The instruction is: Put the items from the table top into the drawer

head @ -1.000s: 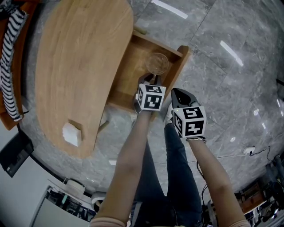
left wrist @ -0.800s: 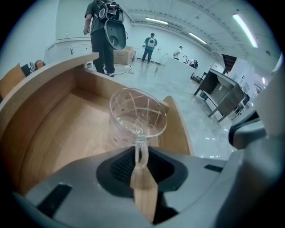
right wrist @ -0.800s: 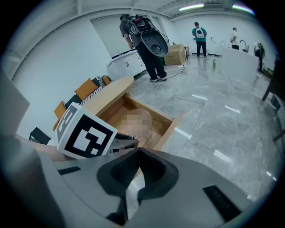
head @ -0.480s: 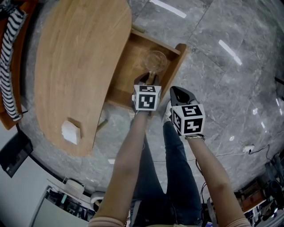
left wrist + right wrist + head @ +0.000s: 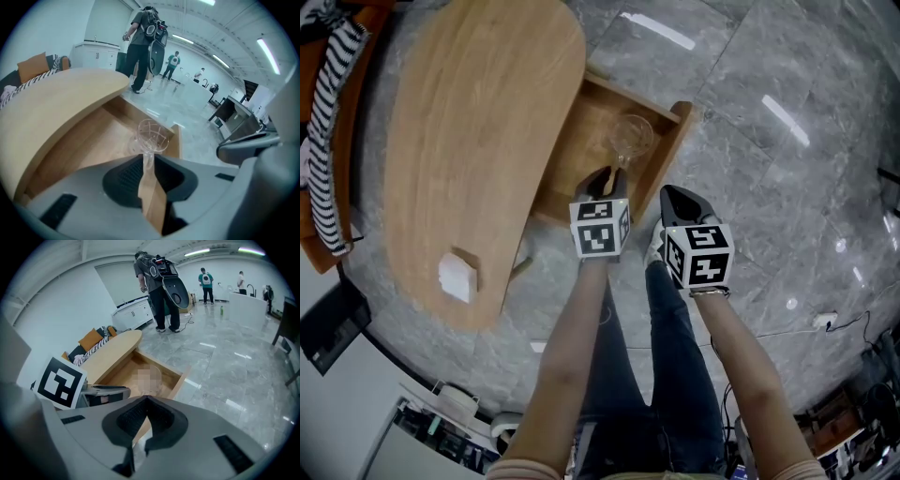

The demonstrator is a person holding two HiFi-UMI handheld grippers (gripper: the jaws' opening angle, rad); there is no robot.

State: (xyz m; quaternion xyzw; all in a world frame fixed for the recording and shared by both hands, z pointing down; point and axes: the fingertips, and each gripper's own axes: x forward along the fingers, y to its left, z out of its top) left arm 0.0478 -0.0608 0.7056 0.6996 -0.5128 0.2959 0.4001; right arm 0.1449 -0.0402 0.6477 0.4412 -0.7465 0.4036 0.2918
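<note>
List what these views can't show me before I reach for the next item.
Glass: a mosaic patch covers it in the right gripper view; too small and clear in the head view to tell standing from lying.
Drawer: its inner end is hidden under the table top in every view.
White item on the table top: too small in the head view to identify; outside both gripper views.
</note>
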